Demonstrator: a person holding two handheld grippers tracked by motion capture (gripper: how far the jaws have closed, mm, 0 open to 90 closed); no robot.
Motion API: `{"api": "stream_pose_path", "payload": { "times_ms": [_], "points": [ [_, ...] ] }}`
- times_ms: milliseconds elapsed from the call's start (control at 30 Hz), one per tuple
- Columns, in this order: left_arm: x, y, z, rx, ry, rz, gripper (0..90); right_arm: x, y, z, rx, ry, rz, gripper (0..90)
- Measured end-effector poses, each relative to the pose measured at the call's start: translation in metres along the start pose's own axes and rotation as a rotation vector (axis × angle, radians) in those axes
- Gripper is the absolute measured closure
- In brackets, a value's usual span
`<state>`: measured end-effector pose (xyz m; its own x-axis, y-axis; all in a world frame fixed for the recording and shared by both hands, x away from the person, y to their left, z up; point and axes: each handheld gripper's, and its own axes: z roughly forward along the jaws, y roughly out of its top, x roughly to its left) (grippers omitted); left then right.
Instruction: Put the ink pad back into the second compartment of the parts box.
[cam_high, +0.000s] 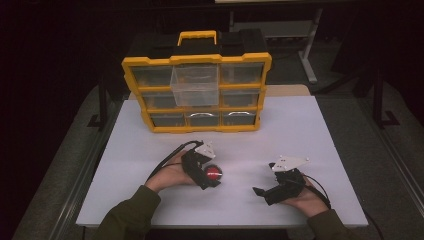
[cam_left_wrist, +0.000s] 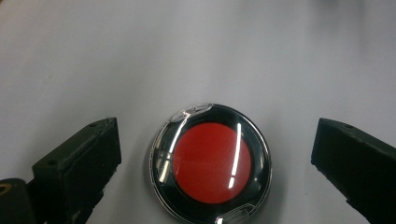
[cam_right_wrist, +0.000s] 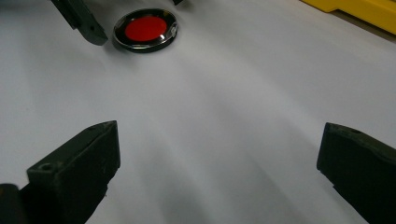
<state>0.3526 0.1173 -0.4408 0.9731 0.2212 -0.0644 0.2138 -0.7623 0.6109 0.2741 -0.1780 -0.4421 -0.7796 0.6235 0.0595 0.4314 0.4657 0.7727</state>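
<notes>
Between the left gripper's (cam_left_wrist: 212, 163) wide jaws lies the red disc (cam_left_wrist: 211, 162); its slick round rim may slip sideways if they close off-centre.

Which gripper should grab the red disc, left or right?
Left. The left gripper is open with its jaws on either side of the red disc on the table. The right gripper is open too, but well away from it.

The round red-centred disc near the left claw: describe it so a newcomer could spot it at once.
Start at the yellow drawer organiser at the back of the white table, then come forward to the left claw. The disc lies flat between its open jaws: round, red-centred, with a black ring and a shiny clear rim.
</notes>
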Motion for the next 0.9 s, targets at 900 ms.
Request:
{"api": "stream_pose_path", "payload": {
  "times_ms": [900],
  "points": [
    [-0.003, -0.0025, 0.0006, 0.02, 0.035, 0.034, 21.5, -0.0002, -0.0004, -0.0007, 0.005, -0.006, -0.005, 0.0]
  ]
}}
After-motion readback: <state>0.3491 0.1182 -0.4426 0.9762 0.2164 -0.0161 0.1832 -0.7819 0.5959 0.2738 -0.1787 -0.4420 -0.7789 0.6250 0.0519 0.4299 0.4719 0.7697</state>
